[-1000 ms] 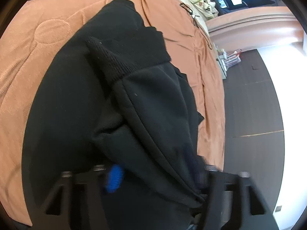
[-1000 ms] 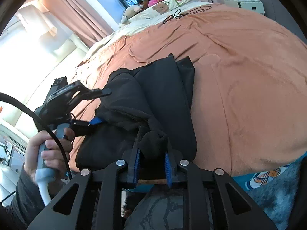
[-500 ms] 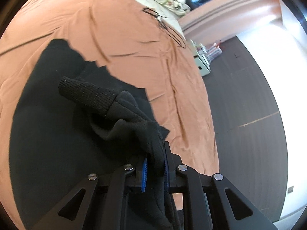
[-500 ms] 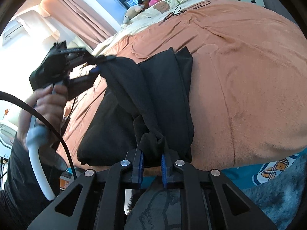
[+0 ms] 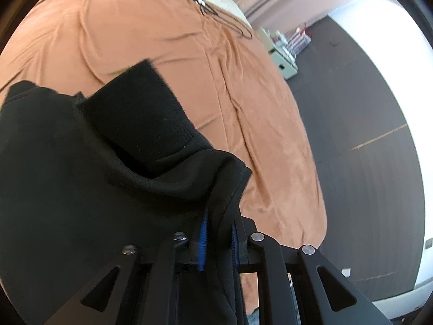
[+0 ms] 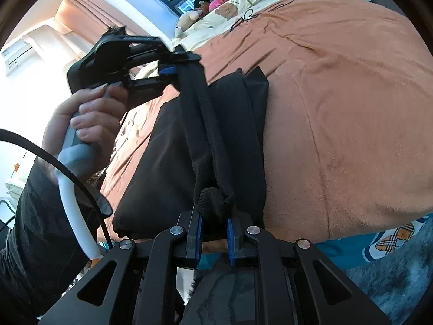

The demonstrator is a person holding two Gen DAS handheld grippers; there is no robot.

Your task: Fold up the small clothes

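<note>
A black garment (image 6: 232, 124) lies on the orange bedspread (image 6: 338, 94). Its sleeve is stretched between both grippers. My left gripper (image 5: 217, 237) is shut on the sleeve's upper part, with the ribbed cuff (image 5: 140, 119) draped in front of it; in the right wrist view this left gripper (image 6: 178, 67) is raised over the garment, held by a person's hand (image 6: 89, 116). My right gripper (image 6: 213, 233) is shut on a bunched fold of the black garment (image 5: 54, 176) at the near edge of the bed.
Stuffed toys and a cream pillow (image 6: 224, 10) sit at the head of the bed, beside a black cable (image 5: 213, 13). A small cabinet (image 5: 281, 54) stands on the dark floor (image 5: 351, 135) beside the bed. Blue patterned fabric (image 6: 392, 243) lies below the bed edge.
The left gripper's jaws shut on the sleeve, then rose and swung across the garment, pulling the sleeve taut. The right gripper kept its grip and hardly moved.
</note>
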